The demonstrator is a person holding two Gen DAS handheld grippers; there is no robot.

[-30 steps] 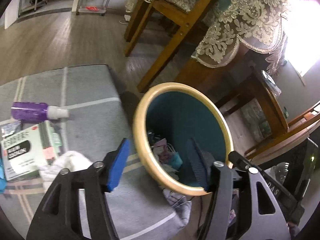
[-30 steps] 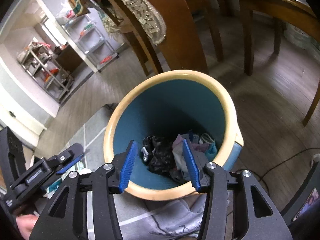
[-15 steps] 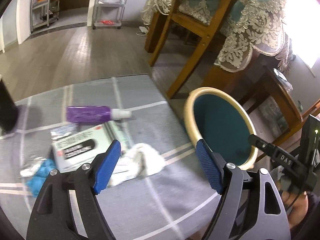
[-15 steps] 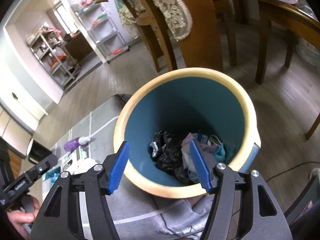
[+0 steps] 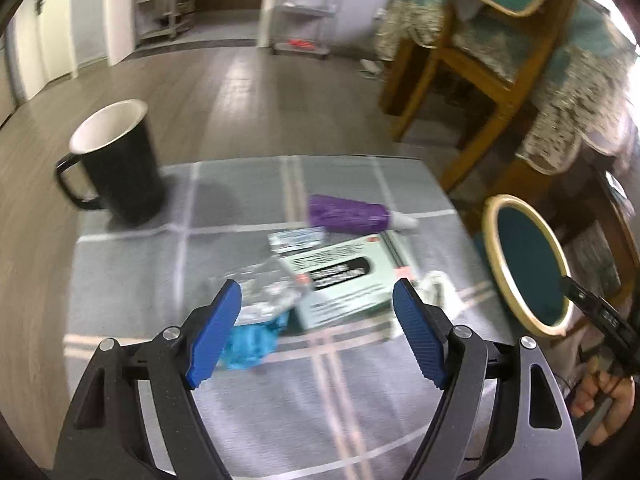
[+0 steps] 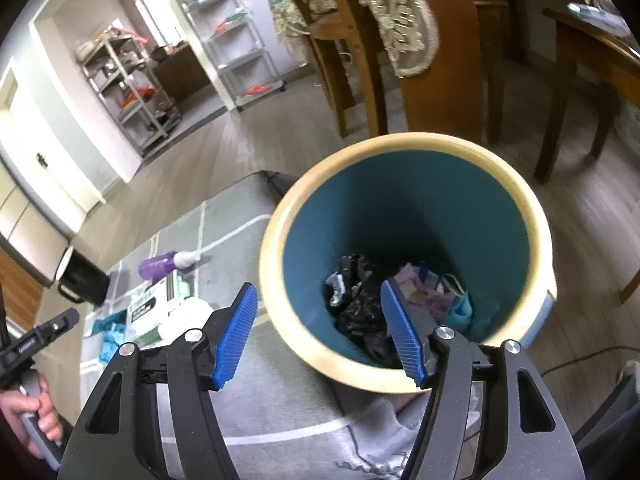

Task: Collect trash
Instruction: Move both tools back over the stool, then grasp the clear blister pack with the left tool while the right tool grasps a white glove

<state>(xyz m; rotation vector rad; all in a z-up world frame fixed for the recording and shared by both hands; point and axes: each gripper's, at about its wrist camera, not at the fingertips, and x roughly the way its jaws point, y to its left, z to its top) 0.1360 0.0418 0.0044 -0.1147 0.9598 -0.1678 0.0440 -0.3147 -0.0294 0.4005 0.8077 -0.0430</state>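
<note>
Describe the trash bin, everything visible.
The trash bin is a round, upright container with a thick cream rim and teal inner wall, probably plastic. It has no lid and stands on the floor right at the corner of the grey table. At its bottom lie crumpled black wrappers, pink and white scraps and a teal piece. The right tongs hover open over its near rim, apparently without touching it.

I am in a home, in its dining area. At my one o'clock stand wooden chairs draped with lace covers, on grey wood-plank flooring. At twelve, white shelving racks crowd a doorway. My low table wears a grey checked cloth and carries a black mug, with a teal bin beside it.
</note>
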